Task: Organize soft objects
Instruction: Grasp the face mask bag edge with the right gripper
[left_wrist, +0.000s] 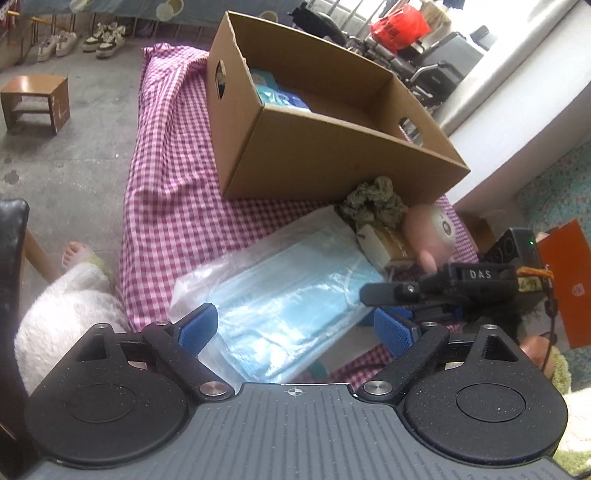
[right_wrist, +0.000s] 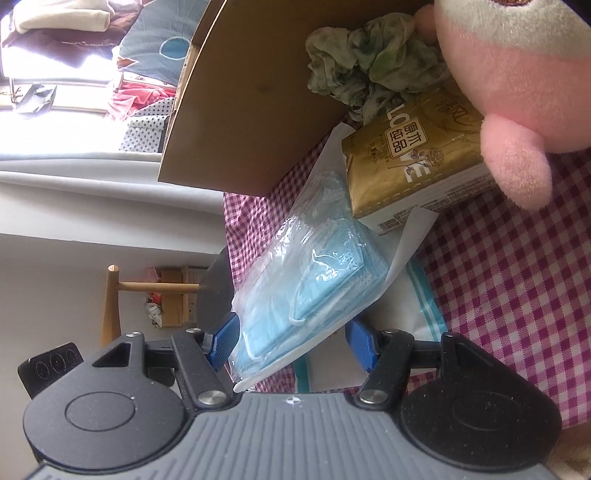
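A clear bag of blue face masks (left_wrist: 284, 302) lies on the pink checked cloth (left_wrist: 173, 206), in front of an open cardboard box (left_wrist: 332, 147). My left gripper (left_wrist: 295, 328) is open, its blue pads on either side of the bag's near end. My right gripper (right_wrist: 291, 343) is open around the bag of masks (right_wrist: 314, 273) from the right side, turned sideways; its body shows in the left wrist view (left_wrist: 443, 291). Behind the bag lie a gold tissue pack (right_wrist: 410, 162), a green scrunched cloth (right_wrist: 373, 62) and a pink plush toy (right_wrist: 517, 81).
The box holds blue packets (left_wrist: 280, 98). A white and teal packet (right_wrist: 406, 325) lies under the mask bag. A wooden stool (left_wrist: 37, 99) and shoes (left_wrist: 103, 38) stand on the concrete floor at left. An orange box (left_wrist: 569, 284) sits at right.
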